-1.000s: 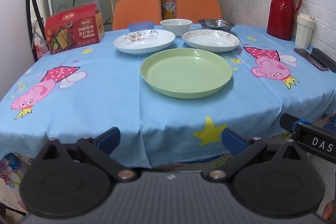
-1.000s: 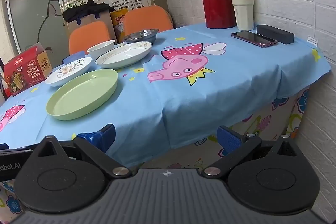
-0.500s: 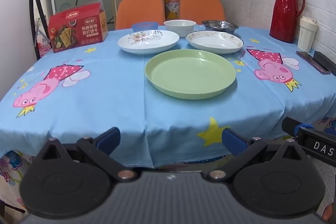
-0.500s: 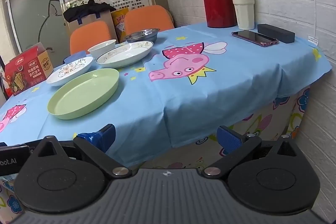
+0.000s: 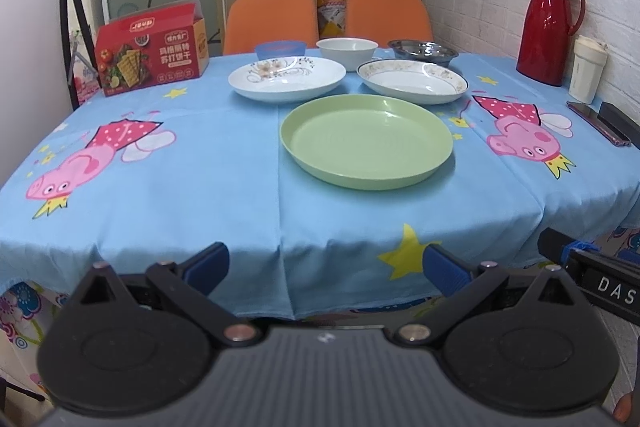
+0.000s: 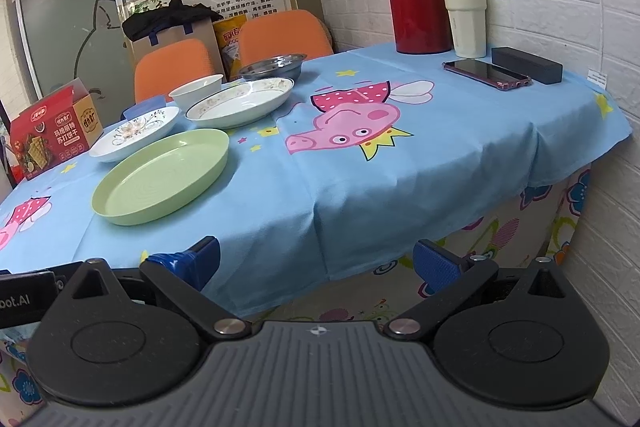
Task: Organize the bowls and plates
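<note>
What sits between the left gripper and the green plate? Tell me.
Only bare blue tablecloth, draped over the table edge, lies between the left gripper and the green plate; the left wrist view shows it.

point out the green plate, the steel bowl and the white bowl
green plate (image 5: 366, 143): left wrist view, centre of its flat inside
steel bowl (image 6: 276, 65): right wrist view, on its side wall
white bowl (image 5: 346, 48): left wrist view, on its front wall

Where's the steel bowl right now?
The steel bowl sits at the table's far edge, right of the white bowl and just behind the gold-rimmed plate, in front of the right orange chair.
</note>
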{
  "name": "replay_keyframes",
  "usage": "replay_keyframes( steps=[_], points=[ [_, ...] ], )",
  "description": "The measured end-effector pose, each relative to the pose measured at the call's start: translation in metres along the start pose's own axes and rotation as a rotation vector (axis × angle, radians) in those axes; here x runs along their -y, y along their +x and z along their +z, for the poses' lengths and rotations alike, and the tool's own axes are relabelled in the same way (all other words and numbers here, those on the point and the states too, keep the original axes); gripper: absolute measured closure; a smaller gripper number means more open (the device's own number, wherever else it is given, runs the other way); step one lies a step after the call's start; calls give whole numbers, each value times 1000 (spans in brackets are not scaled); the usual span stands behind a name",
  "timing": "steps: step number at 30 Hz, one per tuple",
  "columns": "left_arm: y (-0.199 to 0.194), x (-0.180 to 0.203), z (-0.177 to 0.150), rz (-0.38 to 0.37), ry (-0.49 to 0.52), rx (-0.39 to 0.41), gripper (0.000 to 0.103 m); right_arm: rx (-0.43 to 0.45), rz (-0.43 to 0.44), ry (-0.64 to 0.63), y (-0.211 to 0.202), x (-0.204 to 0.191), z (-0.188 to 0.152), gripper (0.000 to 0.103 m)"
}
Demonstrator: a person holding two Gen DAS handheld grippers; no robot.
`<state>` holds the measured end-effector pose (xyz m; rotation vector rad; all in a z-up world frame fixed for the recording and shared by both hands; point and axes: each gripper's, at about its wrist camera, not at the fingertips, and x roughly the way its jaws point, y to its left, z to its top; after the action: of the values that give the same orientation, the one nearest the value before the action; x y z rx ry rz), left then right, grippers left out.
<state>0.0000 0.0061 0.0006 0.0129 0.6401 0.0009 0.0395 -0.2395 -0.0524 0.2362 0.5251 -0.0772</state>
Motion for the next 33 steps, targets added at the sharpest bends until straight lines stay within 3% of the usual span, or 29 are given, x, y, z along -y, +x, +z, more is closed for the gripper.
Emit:
replay_keyframes(
  steps=[33],
  points=[
    [1, 5, -2, -6, 9, -15, 0, 2, 6, -17, -2, -7, -2, 12]
  ],
)
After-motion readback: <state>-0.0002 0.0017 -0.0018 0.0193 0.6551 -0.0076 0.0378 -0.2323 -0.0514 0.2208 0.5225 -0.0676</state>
